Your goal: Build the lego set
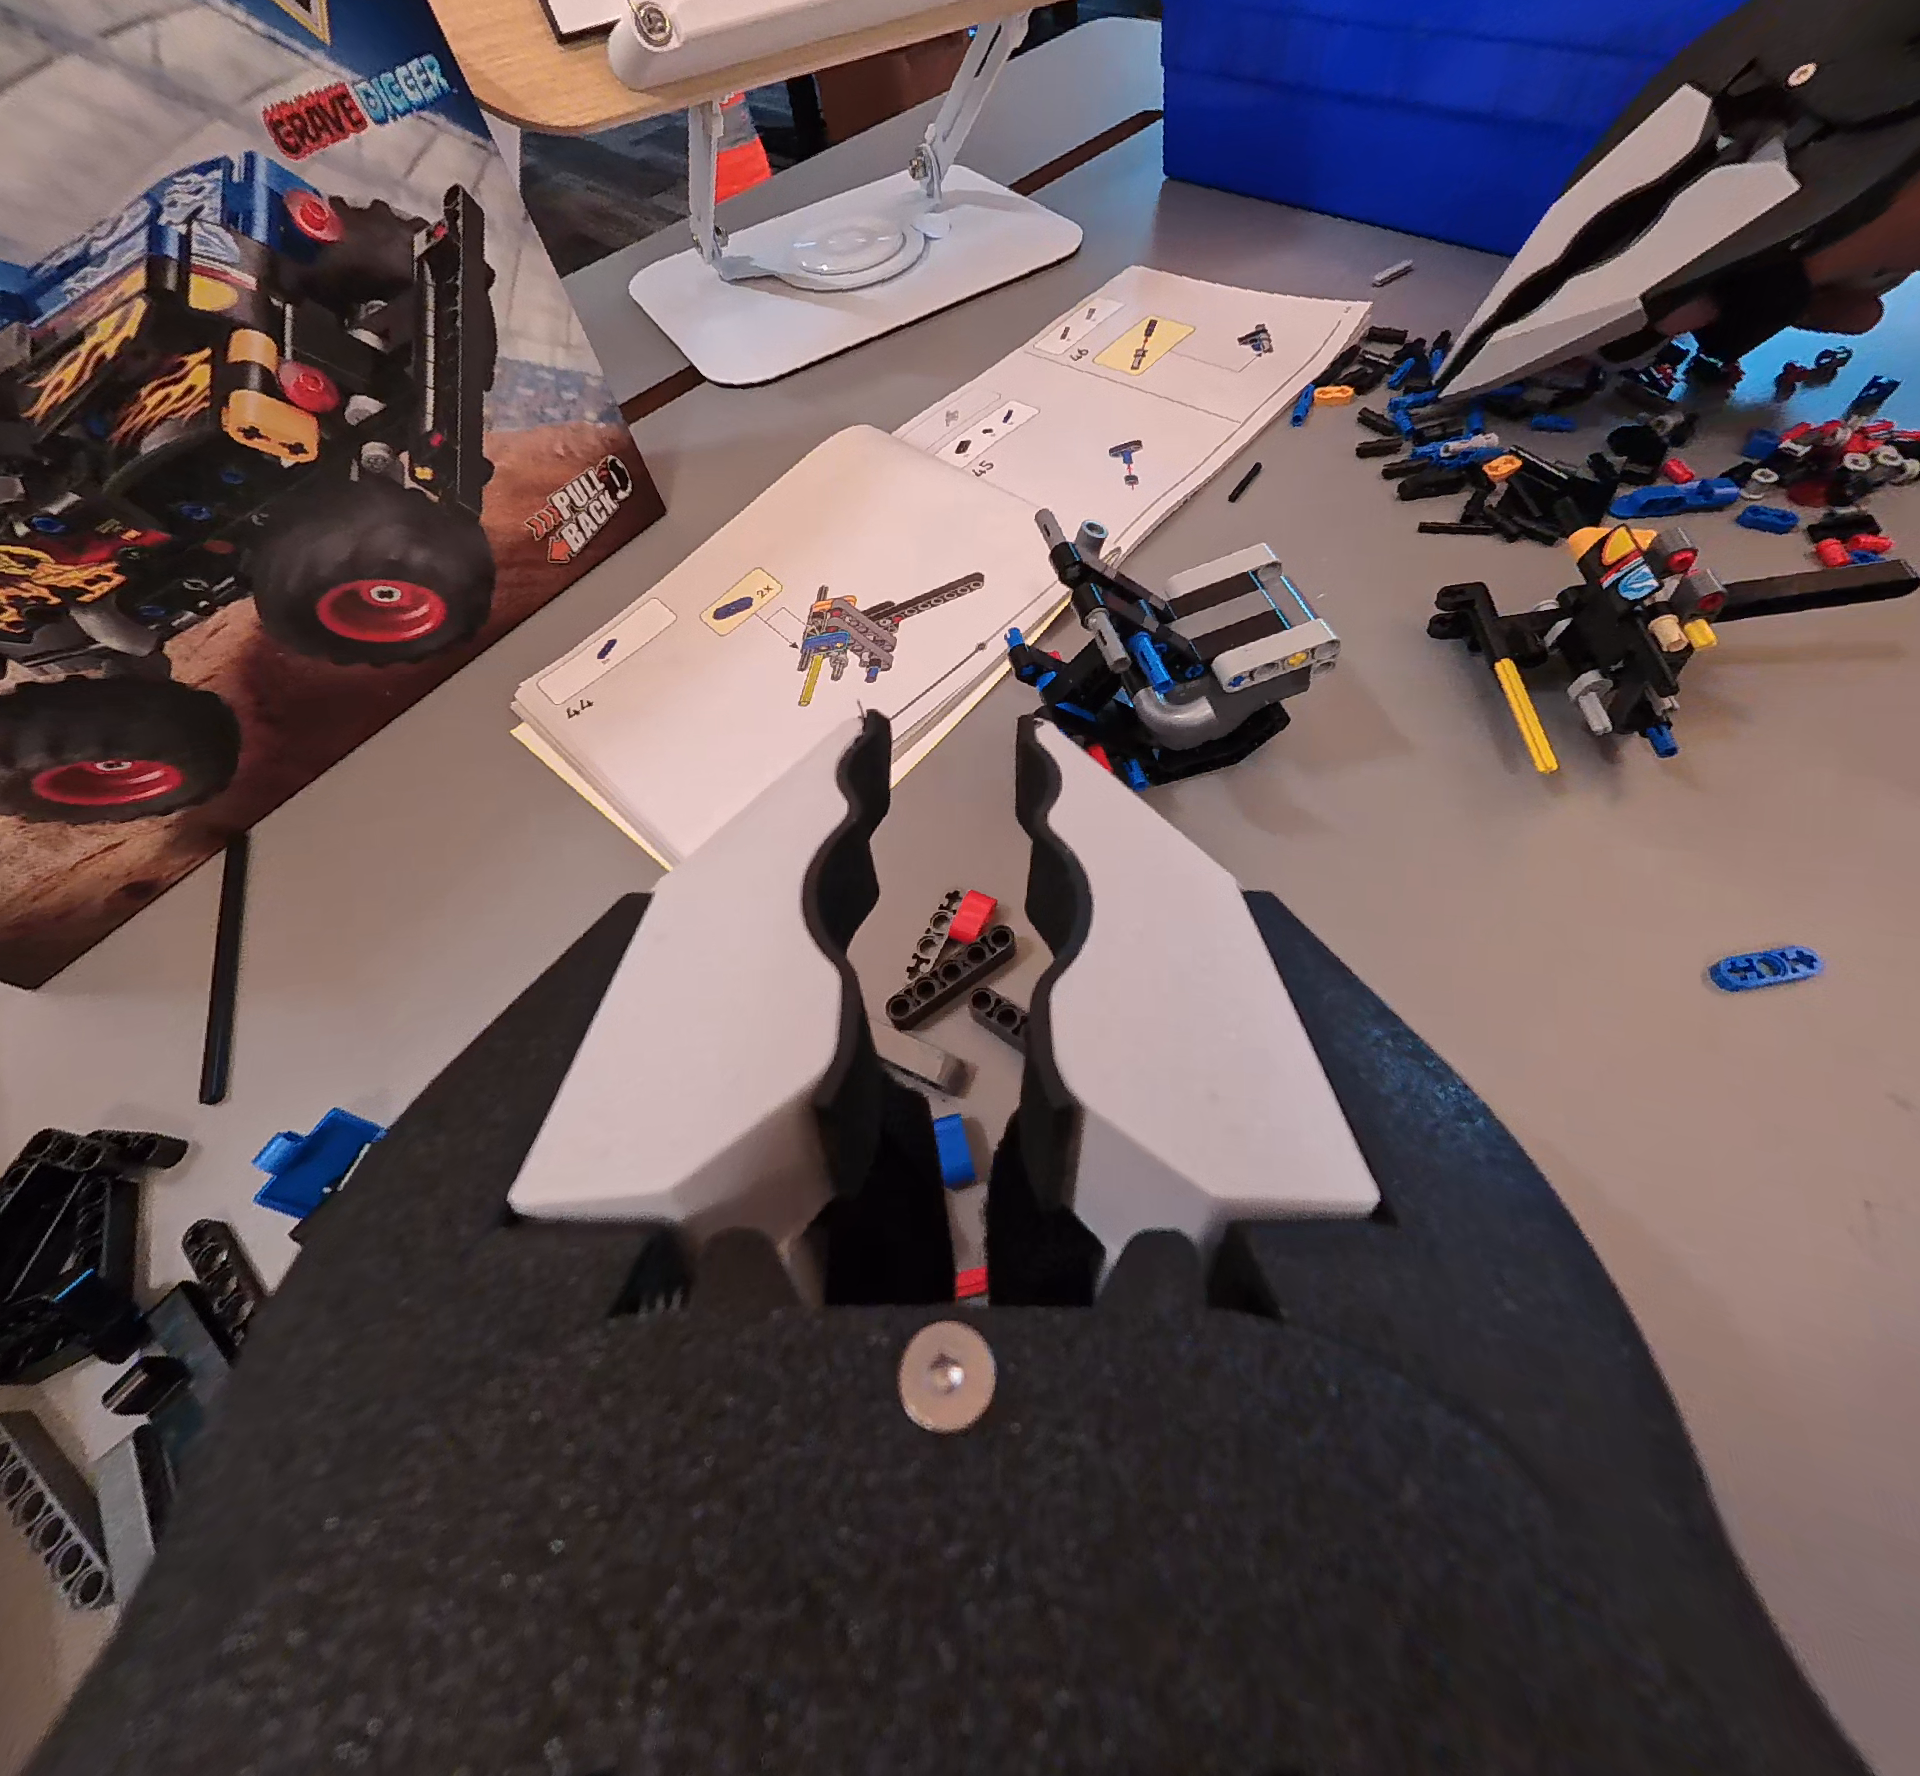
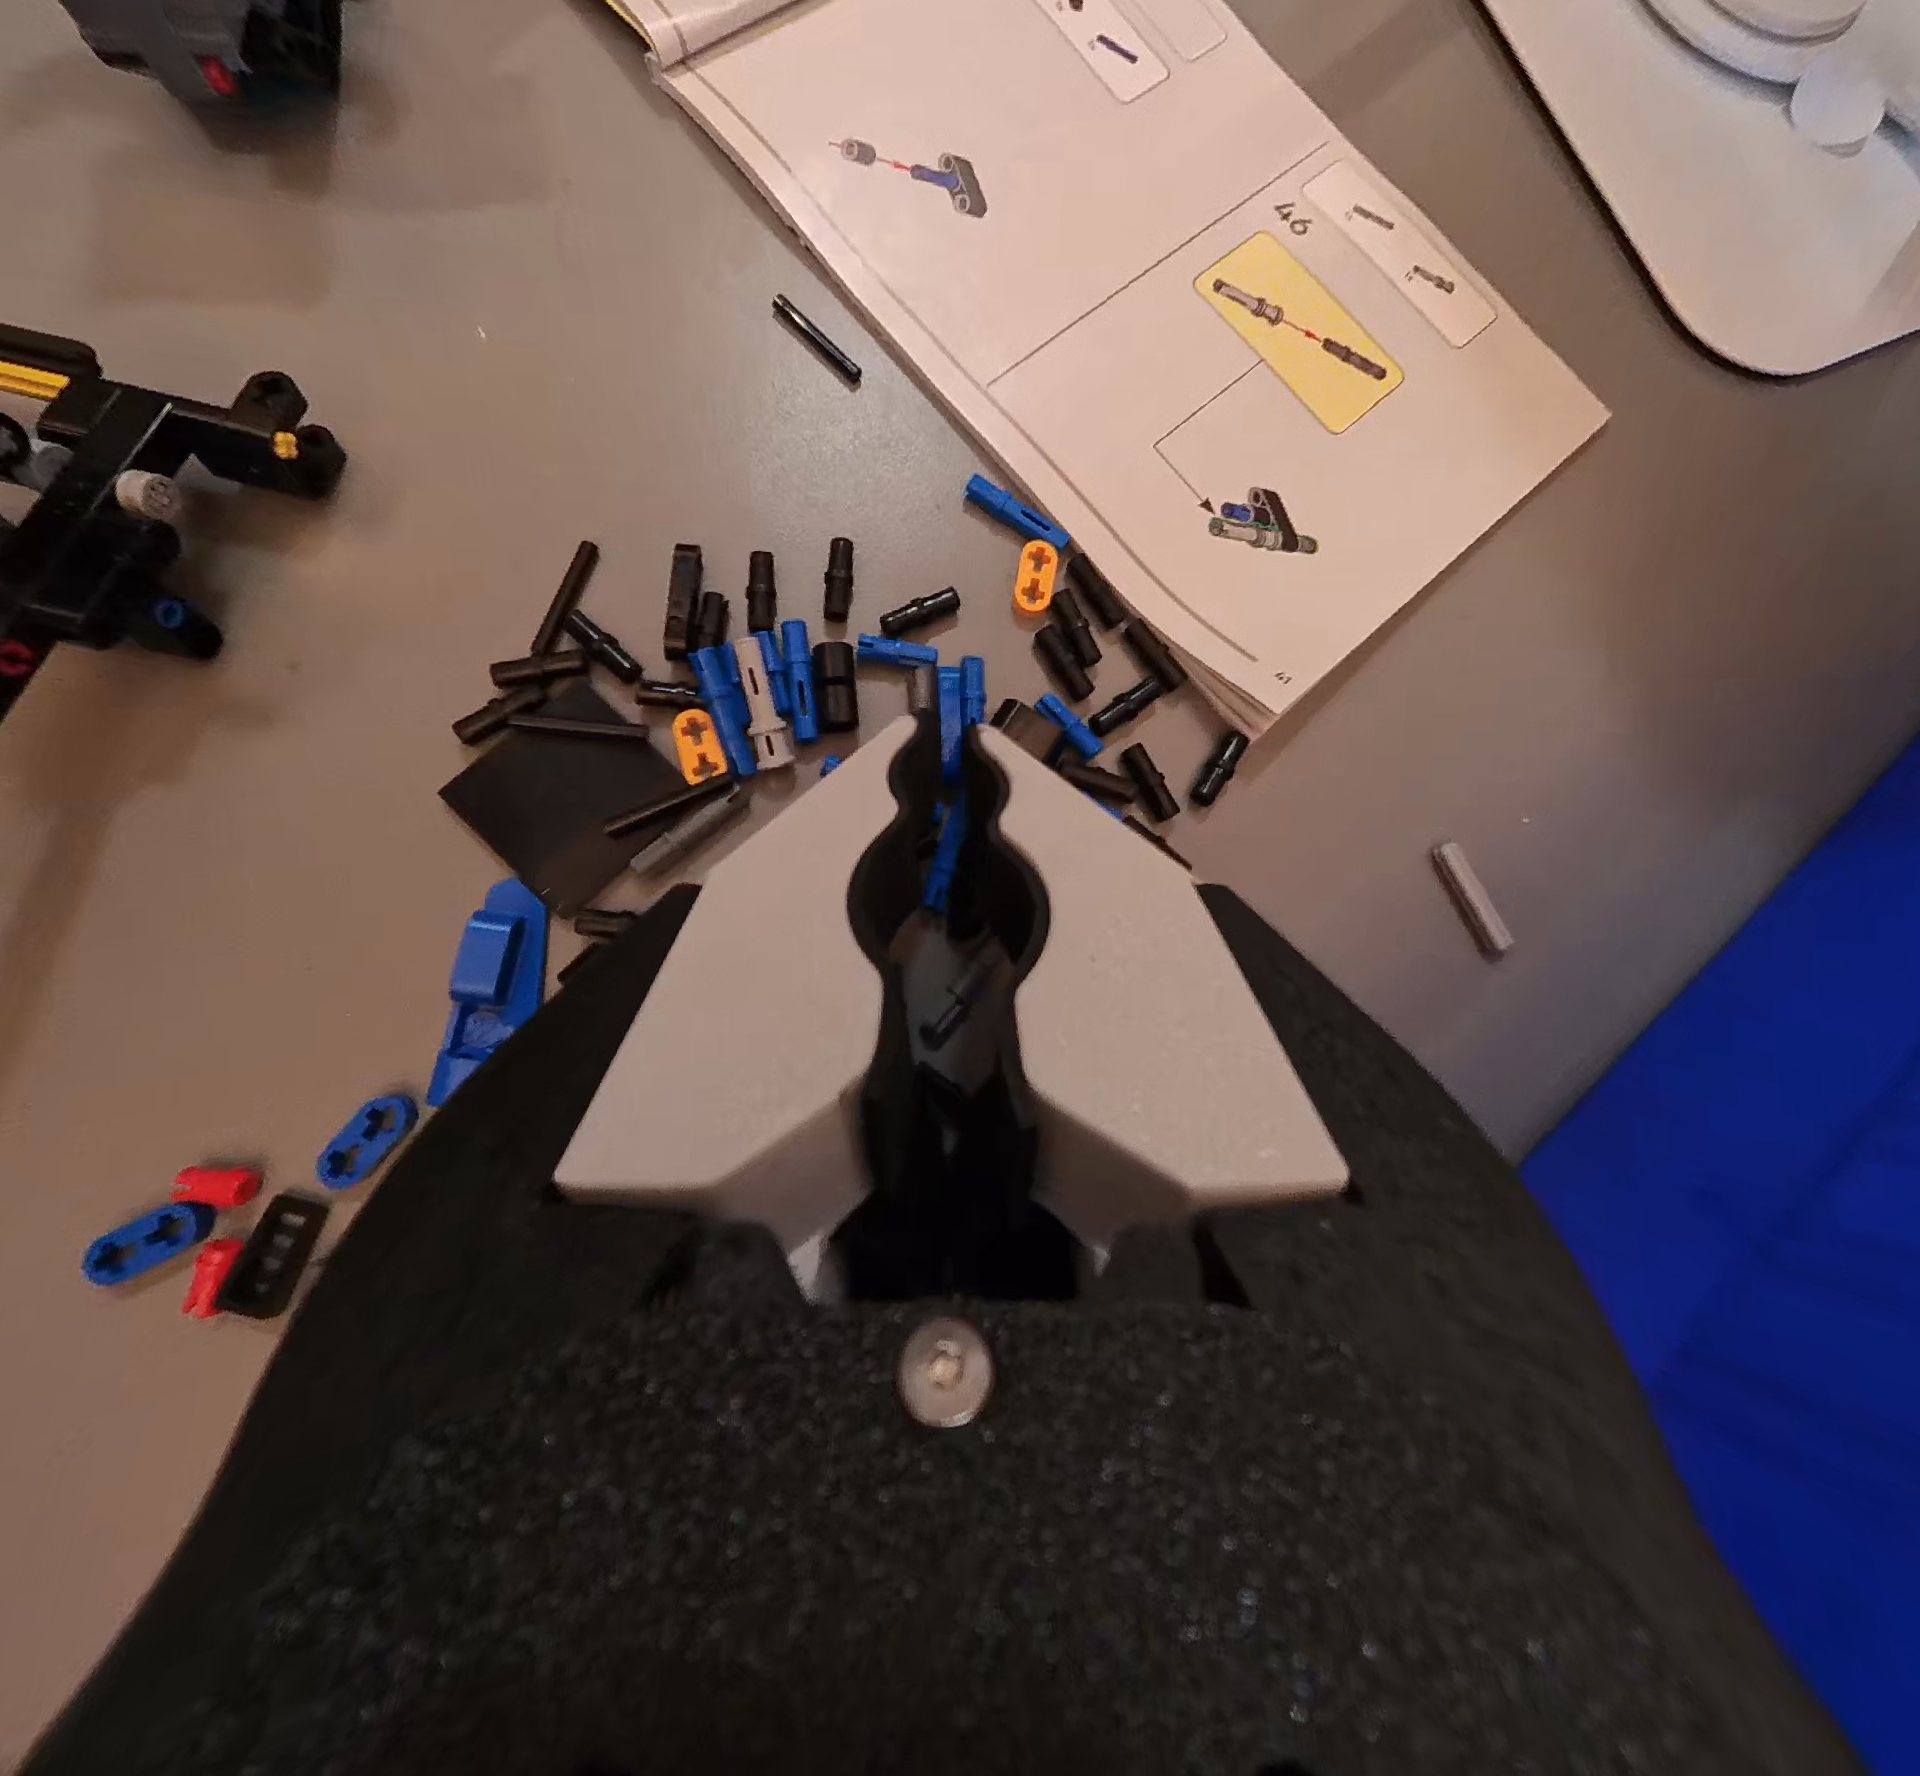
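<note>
Lego pieces [image 2: 790, 687] are scattered in a loose pile on the grey bench [image 2: 520, 220], directly ahead of and beneath the right claw [image 2: 945, 739]. That claw is lowered into the pile with its jaws drawn narrow, almost meeting at the tips, and a blue pin [image 2: 951, 833] is seen in the slot between them; whether it is actually gripped cannot be told. The left claw [image 1: 951, 739] is held above the bench with its jaws moderately wide and nothing between them; a few black beams [image 1: 951, 973] with a red piece lie on the bench below its gap. Just ahead of the left claw and slightly to its right a partly built grey, black and blue assembly [image 1: 1174, 656] is set, and farther right a second black assembly with a yellow axle [image 1: 1600, 635] is found. The open instruction booklet [image 1: 831, 583] is spread ahead of the left claw, and the set's box [image 1: 208, 376] is propped to its left.
</note>
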Tool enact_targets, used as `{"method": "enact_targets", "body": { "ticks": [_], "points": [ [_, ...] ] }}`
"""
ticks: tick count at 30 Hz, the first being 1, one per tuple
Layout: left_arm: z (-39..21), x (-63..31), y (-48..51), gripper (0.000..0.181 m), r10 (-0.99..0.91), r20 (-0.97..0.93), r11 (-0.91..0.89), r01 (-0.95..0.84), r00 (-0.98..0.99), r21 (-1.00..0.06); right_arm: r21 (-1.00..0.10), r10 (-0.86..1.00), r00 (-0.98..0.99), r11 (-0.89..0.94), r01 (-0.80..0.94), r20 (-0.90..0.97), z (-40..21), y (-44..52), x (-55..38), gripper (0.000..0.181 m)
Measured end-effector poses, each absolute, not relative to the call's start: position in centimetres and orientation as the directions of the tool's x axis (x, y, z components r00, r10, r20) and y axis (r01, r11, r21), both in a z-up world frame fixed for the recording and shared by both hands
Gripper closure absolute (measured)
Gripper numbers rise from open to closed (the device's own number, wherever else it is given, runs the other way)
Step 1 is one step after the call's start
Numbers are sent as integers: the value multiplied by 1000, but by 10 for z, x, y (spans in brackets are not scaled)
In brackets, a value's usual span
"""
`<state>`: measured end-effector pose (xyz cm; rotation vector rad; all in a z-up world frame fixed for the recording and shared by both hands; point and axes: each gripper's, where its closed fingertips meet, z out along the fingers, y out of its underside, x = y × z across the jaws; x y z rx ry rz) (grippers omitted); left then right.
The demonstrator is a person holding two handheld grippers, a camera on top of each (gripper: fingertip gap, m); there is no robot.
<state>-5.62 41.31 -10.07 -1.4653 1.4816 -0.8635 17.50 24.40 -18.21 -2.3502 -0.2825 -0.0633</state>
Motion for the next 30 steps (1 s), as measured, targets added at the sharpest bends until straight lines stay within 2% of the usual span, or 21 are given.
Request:
{"method": "enact_targets", "body": {
  "ticks": [1, 16, 20, 22, 25, 30],
  "points": [
    [-100, -56, 413, 159, -993, -104, 73, -399, 56, -914, -687, 187, 974, -691, 223, 127, -182, 244, 175, 178],
    [-95, -58, 414, 159, -992, -107, 75, -388, 61, -919, -740, 159, 981, -645, 191, 115, -162, 240, 172, 181],
    [-95, -58, 414, 159, -992, -107, 76, -387, 60, -919, -684, 202, 962, -676, 275, 186, -174, 238, 168, 176],
    [-94, -58, 413, 159, -993, -107, 76, -386, 59, -919, -653, 237, 946, -684, 325, 222, -175, 238, 168, 163],
    [-95, -58, 413, 159, -993, -106, 75, -389, 57, -918, -614, 324, 919, -685, 392, 226, -170, 238, 161, 157],
    [-98, -57, 414, 159, -993, -103, 71, -395, 60, -916, -379, 539, 784, -686, 621, 309, -158, 237, 156, 153]
  ]
}}
